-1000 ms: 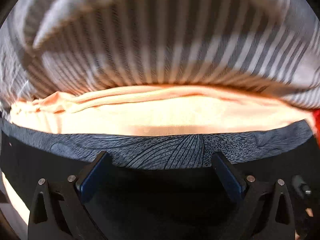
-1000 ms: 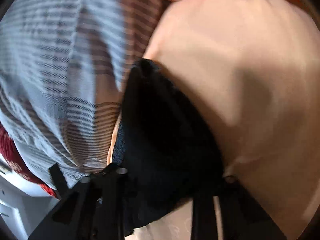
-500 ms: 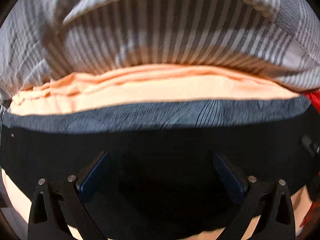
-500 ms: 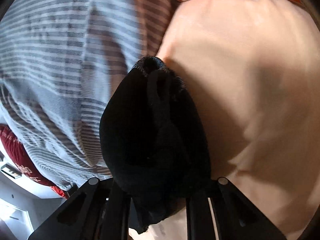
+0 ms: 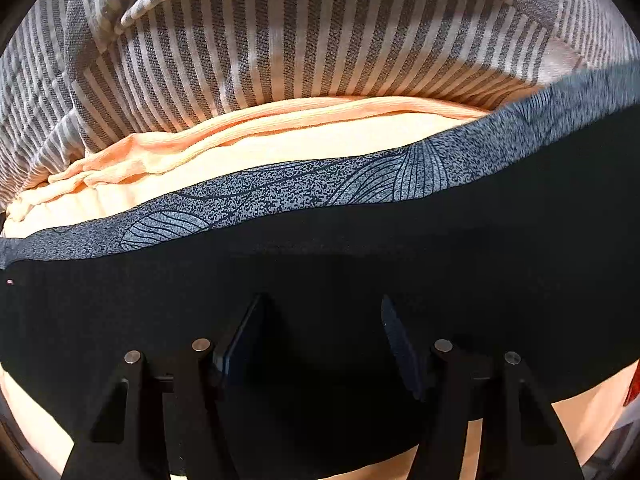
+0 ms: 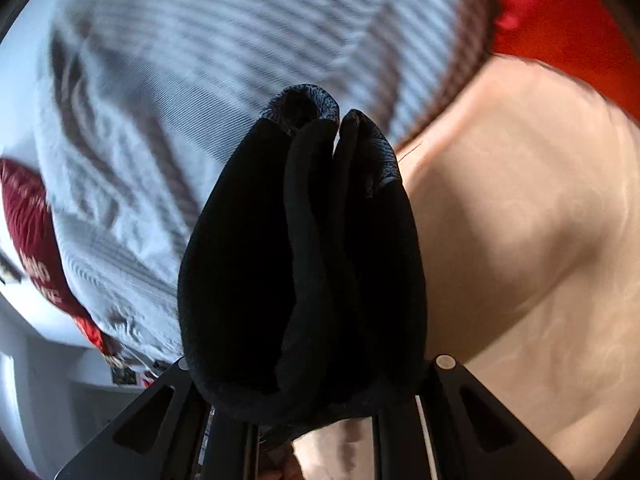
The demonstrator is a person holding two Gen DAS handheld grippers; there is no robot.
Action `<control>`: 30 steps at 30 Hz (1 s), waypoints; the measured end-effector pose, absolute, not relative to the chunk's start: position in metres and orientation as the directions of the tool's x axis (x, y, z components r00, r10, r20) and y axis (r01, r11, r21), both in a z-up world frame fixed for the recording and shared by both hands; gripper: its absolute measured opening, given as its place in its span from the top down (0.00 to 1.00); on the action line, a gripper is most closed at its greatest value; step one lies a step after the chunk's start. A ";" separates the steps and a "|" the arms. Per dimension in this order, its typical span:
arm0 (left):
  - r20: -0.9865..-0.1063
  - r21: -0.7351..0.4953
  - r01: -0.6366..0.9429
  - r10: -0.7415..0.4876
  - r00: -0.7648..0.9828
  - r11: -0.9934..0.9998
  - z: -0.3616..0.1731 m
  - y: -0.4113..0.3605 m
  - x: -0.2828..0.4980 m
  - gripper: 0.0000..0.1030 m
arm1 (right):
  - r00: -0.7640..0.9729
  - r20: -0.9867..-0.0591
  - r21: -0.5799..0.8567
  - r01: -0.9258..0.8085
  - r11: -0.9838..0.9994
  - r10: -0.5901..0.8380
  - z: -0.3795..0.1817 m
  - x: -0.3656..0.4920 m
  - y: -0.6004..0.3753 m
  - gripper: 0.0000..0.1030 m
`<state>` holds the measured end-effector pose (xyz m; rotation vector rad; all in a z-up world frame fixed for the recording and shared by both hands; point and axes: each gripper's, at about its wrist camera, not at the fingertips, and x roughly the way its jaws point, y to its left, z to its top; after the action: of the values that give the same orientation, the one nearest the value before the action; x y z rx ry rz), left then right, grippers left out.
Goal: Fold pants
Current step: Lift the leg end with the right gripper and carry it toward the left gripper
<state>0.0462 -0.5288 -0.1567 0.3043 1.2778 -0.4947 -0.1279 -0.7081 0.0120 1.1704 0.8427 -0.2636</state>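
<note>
Holding: I have the black knit pants (image 5: 320,272) stretched across a bed between both tongs, so the cloth stays taut while the fold is made, as I judge it.
Bed cover: grey-and-white striped woven blanket (image 5: 304,36), coarse and rumpled, lies behind the pants; it is the biggest thing I see.
Sheet: peach, smooth cotton sheet (image 5: 256,148) lies under the pants, its edge bunched in soft ridges near the blanket.
Pants: matte, soft, thick; a grey speckled band with a fine leaf-line print (image 5: 280,196) runs along the far edge, probably the waist.
Red cloth: bright red fabric (image 6: 560,12) shows beyond the sheet in the right view; what it is I cannot tell.
Right tongs: right tongs (image 6: 316,408) are clamped on a gathered bundle of the pants, which stands up in rounded folds, layers pressed together.
Left tongs: left tongs (image 5: 322,340) sit over the black cloth with blue-padded fingers (image 5: 240,340) apart; whether any cloth lies pinched between them I cannot tell.
Next: I would lay the bundle flat and smooth it.
</note>
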 end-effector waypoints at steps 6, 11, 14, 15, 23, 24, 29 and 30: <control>-0.958 -0.117 0.526 -0.236 0.164 0.843 -0.149 -0.487 0.056 0.39 | 0.638 -0.736 0.639 0.547 0.540 0.225 0.044 -0.093 -0.660 0.87; -0.947 -0.152 0.480 -0.267 0.180 0.864 -0.132 -0.430 0.081 0.39 | 0.575 -0.793 0.533 0.494 0.687 0.202 0.060 -0.049 -0.603 0.87; -0.948 -0.151 0.444 -0.257 0.188 0.883 -0.125 -0.388 0.101 0.39 | 0.525 -0.831 0.456 0.454 0.766 0.184 0.054 -0.027 -0.565 0.87; -0.950 -0.150 0.432 -0.251 0.186 0.890 -0.125 -0.374 0.107 0.39 | 0.504 -0.846 0.423 0.438 0.793 0.173 0.050 -0.017 -0.548 0.87; -0.975 -0.105 0.291 -0.156 0.161 0.951 -0.142 -0.255 0.153 0.39 | 0.317 -0.947 0.169 0.363 0.916 0.049 -0.026 0.033 -0.438 0.87; -0.976 -0.106 0.277 -0.153 0.154 0.955 -0.145 -0.242 0.154 0.33 | 0.291 -0.956 0.128 0.357 0.925 0.020 -0.035 0.037 -0.426 0.87; -0.976 -0.099 0.243 -0.142 0.164 0.965 -0.151 -0.191 0.174 0.23 | 0.197 -0.965 -0.115 0.275 0.954 -0.173 -0.065 0.046 -0.375 0.67; -0.975 -0.107 0.241 -0.149 0.163 0.965 -0.151 -0.186 0.177 0.23 | 0.193 -0.960 -0.152 0.246 0.957 -0.202 -0.066 0.051 -0.366 0.57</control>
<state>0.1774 -0.1863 -0.1515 0.0794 1.3798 -0.2786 0.0511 -0.3656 -0.0656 0.0387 1.3399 -0.3147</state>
